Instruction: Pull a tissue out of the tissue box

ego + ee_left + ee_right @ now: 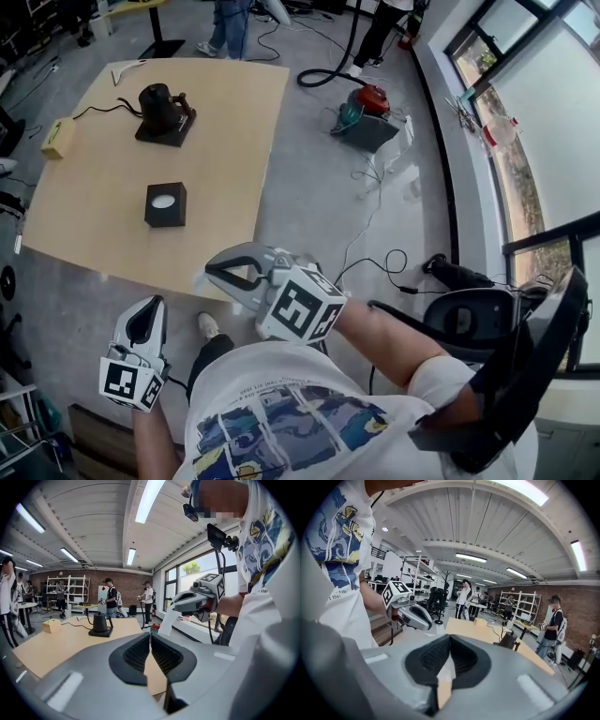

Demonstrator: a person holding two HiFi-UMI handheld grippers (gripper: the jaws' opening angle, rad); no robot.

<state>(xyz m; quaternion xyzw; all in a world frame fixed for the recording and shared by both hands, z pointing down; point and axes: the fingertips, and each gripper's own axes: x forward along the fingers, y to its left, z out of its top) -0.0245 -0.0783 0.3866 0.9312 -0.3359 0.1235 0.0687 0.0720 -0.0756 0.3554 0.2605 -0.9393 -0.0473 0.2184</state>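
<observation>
Tissue (169, 621), white and thin, hangs as a narrow strip from our right gripper (173, 605), whose jaws pinch its top end. Its long axis runs downward, slightly slanted. We hold it well apart from the black tissue box (165, 204) on the wooden table (84, 216). Our left gripper (148, 309) is pressed together, empty.
</observation>
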